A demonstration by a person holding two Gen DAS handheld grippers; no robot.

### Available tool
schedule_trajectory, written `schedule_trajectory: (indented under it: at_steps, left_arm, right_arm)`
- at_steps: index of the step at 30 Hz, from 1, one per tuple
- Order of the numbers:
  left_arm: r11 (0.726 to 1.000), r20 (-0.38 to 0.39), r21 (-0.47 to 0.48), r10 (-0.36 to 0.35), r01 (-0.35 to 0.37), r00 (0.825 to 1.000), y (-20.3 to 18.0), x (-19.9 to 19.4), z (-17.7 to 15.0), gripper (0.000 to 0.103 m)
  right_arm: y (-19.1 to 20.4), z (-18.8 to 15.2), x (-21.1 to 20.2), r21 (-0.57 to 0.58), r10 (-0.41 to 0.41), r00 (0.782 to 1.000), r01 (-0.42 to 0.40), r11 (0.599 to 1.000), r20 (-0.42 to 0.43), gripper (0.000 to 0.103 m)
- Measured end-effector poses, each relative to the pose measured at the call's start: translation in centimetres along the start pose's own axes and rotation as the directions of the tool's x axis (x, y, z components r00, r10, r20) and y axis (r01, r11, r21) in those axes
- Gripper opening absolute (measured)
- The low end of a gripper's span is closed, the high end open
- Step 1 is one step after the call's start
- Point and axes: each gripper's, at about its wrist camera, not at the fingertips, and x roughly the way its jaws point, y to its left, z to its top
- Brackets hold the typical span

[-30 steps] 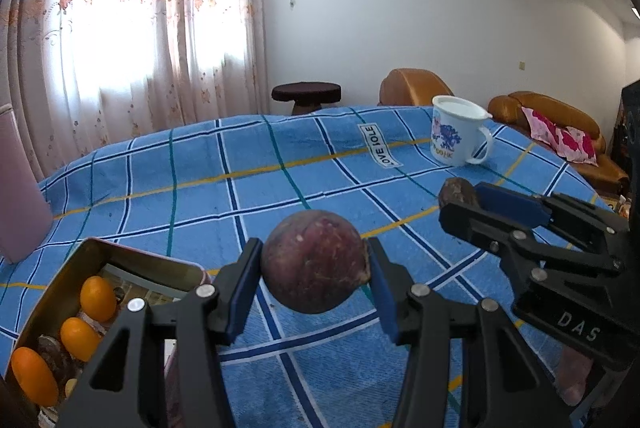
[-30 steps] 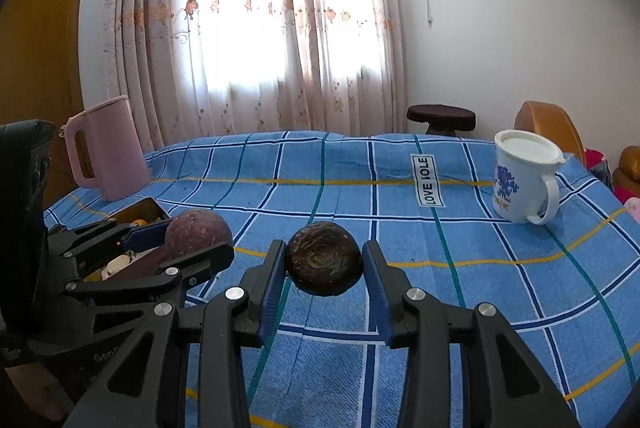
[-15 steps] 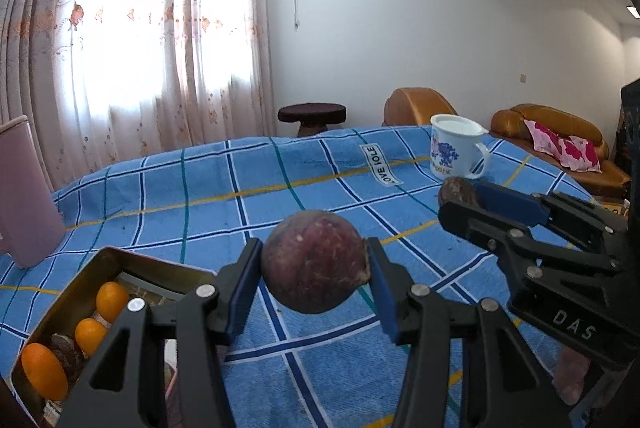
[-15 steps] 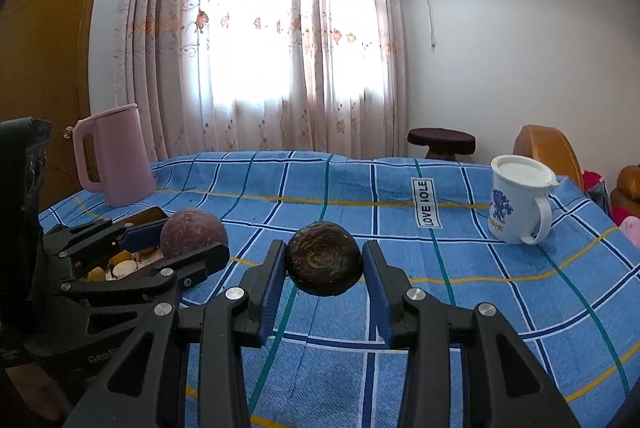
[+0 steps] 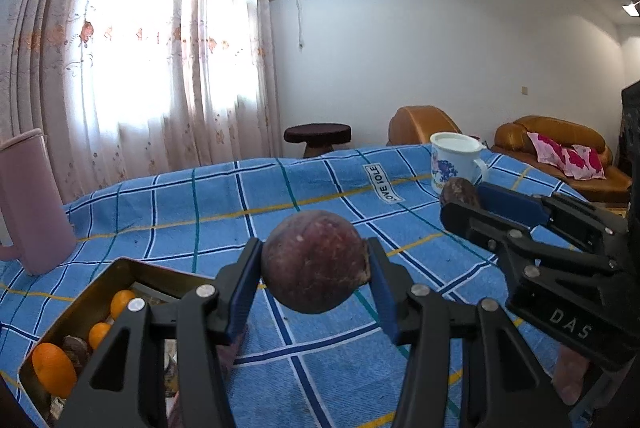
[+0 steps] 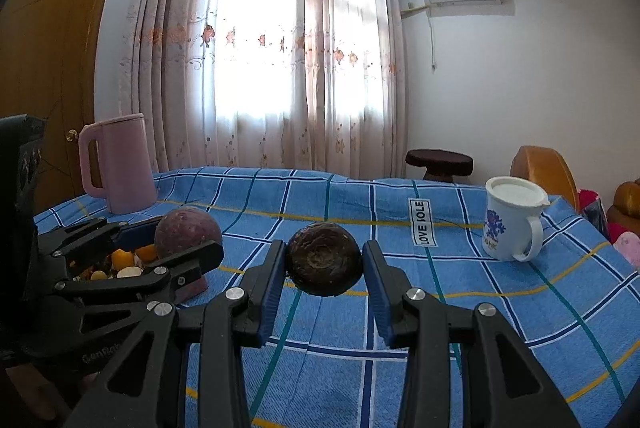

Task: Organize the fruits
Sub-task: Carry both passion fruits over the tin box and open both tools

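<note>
My left gripper (image 5: pixel 314 262) is shut on a round reddish-purple fruit (image 5: pixel 314 260), held above the blue checked tablecloth. My right gripper (image 6: pixel 325 260) is shut on a darker brown round fruit (image 6: pixel 324 259), also held above the cloth. Each gripper shows in the other's view: the right one with its fruit (image 5: pixel 460 192) at the right, the left one with its fruit (image 6: pixel 187 232) at the left. A metal tin (image 5: pixel 60 320) at the lower left holds small oranges (image 5: pixel 54 368) and dark fruits; it also shows in the right wrist view (image 6: pixel 120 260).
A pink jug (image 6: pixel 120 163) stands at the table's far left; it also shows in the left wrist view (image 5: pixel 28 199). A white lidded mug (image 6: pixel 514 218) stands at the far right. The blue cloth (image 6: pixel 440 308) covers the table. A stool and brown sofas stand beyond.
Both grippers have risen and tilted up with their fruits still held; more of the room and ceiling shows and the table sits lower in view.
</note>
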Motion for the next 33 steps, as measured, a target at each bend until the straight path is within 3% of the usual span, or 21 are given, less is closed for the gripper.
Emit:
schedule_trajectory:
  at_steps: [12, 33]
  left_arm:
    - [1.0, 0.028, 0.007, 0.009, -0.009, 1.0, 0.0, -1.2, -0.2, 0.053]
    - [0.998, -0.041, -0.06, -0.009, 0.007, 0.999, 3.4, -3.0, -1.4, 0.053]
  right_arm:
    - [0.3, -0.2, -0.9, -0.003, 0.012, 1.0, -0.012, 1.0, 0.017, 0.041]
    - [4.2, -0.1, -0.4, -0.013, 0.096, 0.995, -0.096, 0.995, -0.012, 0.041]
